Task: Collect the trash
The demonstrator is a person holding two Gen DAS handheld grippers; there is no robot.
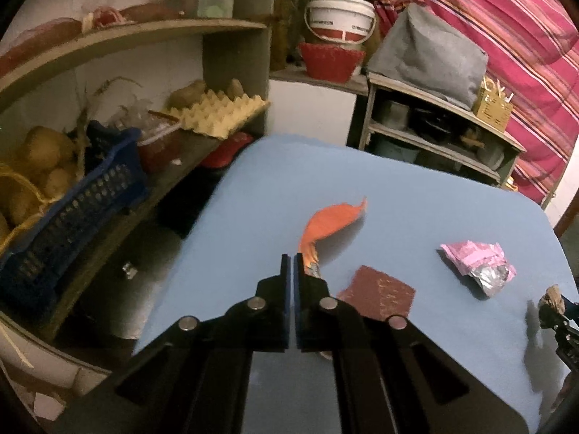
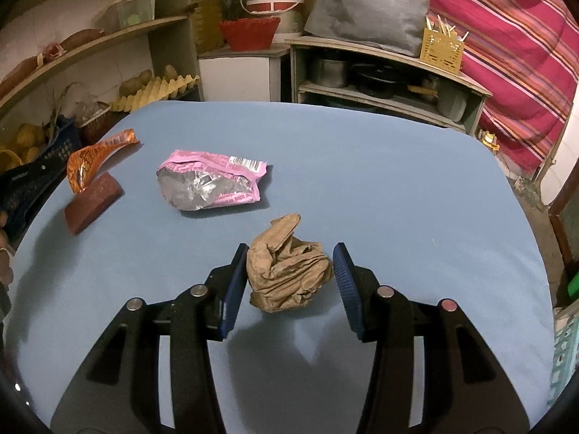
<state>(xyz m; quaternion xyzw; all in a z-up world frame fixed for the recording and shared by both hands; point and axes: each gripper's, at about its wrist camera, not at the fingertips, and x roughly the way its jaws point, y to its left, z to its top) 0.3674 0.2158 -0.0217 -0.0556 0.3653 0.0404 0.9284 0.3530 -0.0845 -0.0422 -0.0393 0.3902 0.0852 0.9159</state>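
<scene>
I am squeezing my left gripper [image 1: 291, 264] all the way closed, with only a thin line showing between the two fingers. It is pinching the bottom end of the orange wrapper [image 1: 331, 222]. That end is tucking in behind my finger, so I cannot see the pinch itself. The rest of the wrapper is curling up and away from me, off the blue table [image 1: 253, 188]. From the right wrist camera, it is hanging in the air just over a flat dark-red piece [image 2: 92, 202] that is lying on the table.

I am holding my right gripper [image 2: 290, 249] about half open. The crumpled brown paper [image 2: 286, 278] is sitting between its two blue pads and filling the gap. The left pad is touching the paper, and the right pad is right up against it. The paper is hanging a little above the table, and its shadow is falling on the blue below.

A pink and silver wrapper [image 2: 213, 184] is lying flat in the middle of the table, between my two grippers and touching neither.

Beside the table, a blue crate [image 1: 72, 195] is sitting on a shelf.
</scene>
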